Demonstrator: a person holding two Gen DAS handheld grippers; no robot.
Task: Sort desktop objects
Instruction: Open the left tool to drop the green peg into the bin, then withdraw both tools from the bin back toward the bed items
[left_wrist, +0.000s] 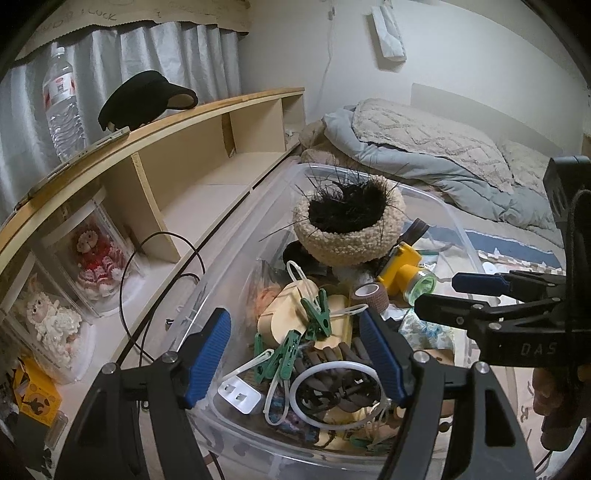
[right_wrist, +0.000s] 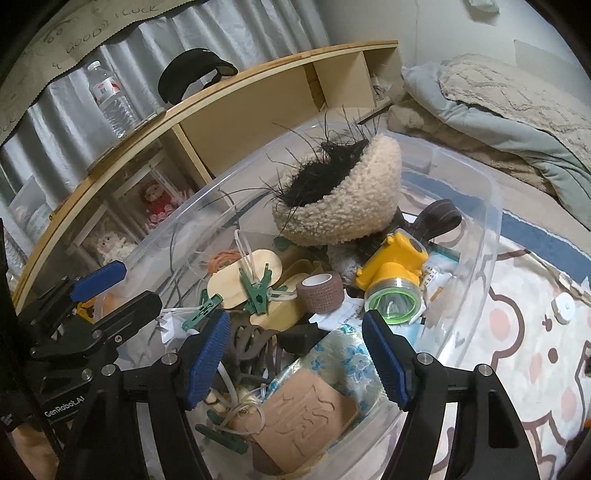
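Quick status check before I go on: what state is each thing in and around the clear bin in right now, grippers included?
Left gripper: open, empty, over the bin.
Right gripper: open, empty, over the bin.
Clear bin: lidless, full of clutter.
Fuzzy hat: tipped on its side atop the pile.
Yellow headlamp: lying lens toward the camera.
Brown tape roll: lying on its side.
Green clothespins: closed, loose in the pile.
Water bottle: upright on the shelf, capped.
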